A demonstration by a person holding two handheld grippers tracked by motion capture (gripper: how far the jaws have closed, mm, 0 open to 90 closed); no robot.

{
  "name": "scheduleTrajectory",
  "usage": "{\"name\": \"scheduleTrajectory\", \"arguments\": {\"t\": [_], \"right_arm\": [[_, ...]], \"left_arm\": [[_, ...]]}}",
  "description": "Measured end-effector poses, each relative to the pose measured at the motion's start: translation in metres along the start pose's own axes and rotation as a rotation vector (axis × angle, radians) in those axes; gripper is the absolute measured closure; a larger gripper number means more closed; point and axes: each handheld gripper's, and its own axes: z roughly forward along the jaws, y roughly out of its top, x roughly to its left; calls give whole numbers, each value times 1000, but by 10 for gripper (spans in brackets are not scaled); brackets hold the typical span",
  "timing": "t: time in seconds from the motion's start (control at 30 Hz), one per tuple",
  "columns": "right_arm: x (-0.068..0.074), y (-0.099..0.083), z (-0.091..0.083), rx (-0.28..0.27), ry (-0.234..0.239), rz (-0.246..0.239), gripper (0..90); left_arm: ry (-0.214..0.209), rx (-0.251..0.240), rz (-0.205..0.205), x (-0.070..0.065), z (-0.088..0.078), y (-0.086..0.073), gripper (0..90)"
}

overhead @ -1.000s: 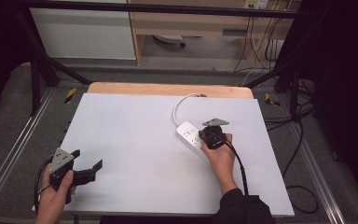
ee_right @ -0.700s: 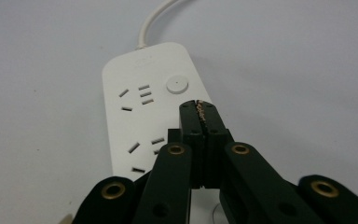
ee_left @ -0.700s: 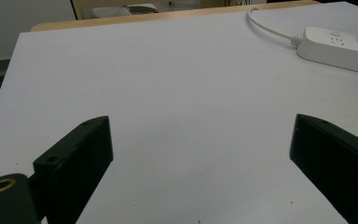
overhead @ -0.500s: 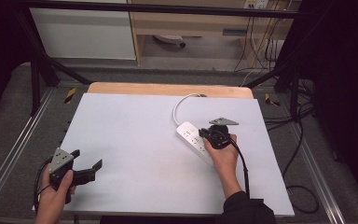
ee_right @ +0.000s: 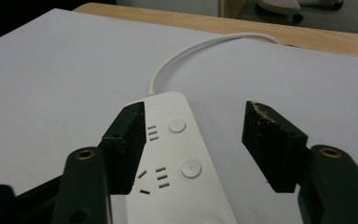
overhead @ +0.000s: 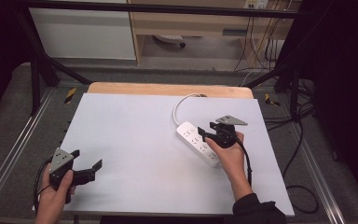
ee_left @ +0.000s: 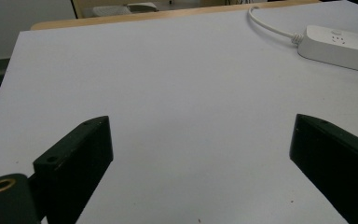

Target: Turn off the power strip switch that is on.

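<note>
A wide pale lavender-grey tabletop (overhead: pixel 135 140) w/ a light wood strip along its far edge takes up most of the high view, set in a dark metal frame over grey carpet.

On the tabletop's right half lies a long white plastic power strip (overhead: pixel 198 143), flat, set diagonally, its near end toward the person. In the right tool view its top face shows socket slots and round buttons (ee_right: pixel 170 154). Its white round cable (overhead: pixel 181 103) leaves the far end, curves up and right, and runs to the wood edge.

The right tool (overhead: pixel 204 135), black w/ a grey three-cornered plate on top, is held in the person's right hand (overhead: pixel 228 156), just over the strip's middle. Its jaws have just been opening and now stand apart. In the right tool view the left jaw sits over the strip's left edge, while the right jaw is clear of it on the bare tabletop side; the pads don't press on the strip. Whether the left jaw touches the strip can't be told.

The left tool (overhead: pixel 87 170), same build, is in the person's left hand (overhead: pixel 56 196) at the near left corner, well apart from the strip. Its jaws stand wide apart w/ nothing between them; bare tabletop lies ahead in the left tool view, w/ the strip (ee_left: pixel 342 43) at far right.
</note>
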Motion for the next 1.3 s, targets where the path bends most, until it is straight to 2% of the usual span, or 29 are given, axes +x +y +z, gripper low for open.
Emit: {"name": "scheduleTrajectory", "arguments": {"t": [0.1,0.23,0.43,0.6,0.8,1.23,1.3], "right_arm": [[0,2,-3,9,-2,-1,282],[-1,5,-9,-5,-27,-6,174],[-4,8,-23,-32,-46,-19,74],[-9,9,-37,-66,-50,-11,36],[-13,4,-54,-86,-89,-22,35],[-29,-21,-96,-135,-152,-45,41],[-31,-27,-101,-137,-156,-37,42]], "left_arm": [[0,0,0,0,0,0,58],[-1,-2,-2,0,0,0,58],[0,1,-1,0,0,0,58],[-1,2,0,0,0,0,58],[3,1,5,0,0,0,58],[3,5,4,-1,0,0,58],[2,5,5,-1,0,0,58]]}}
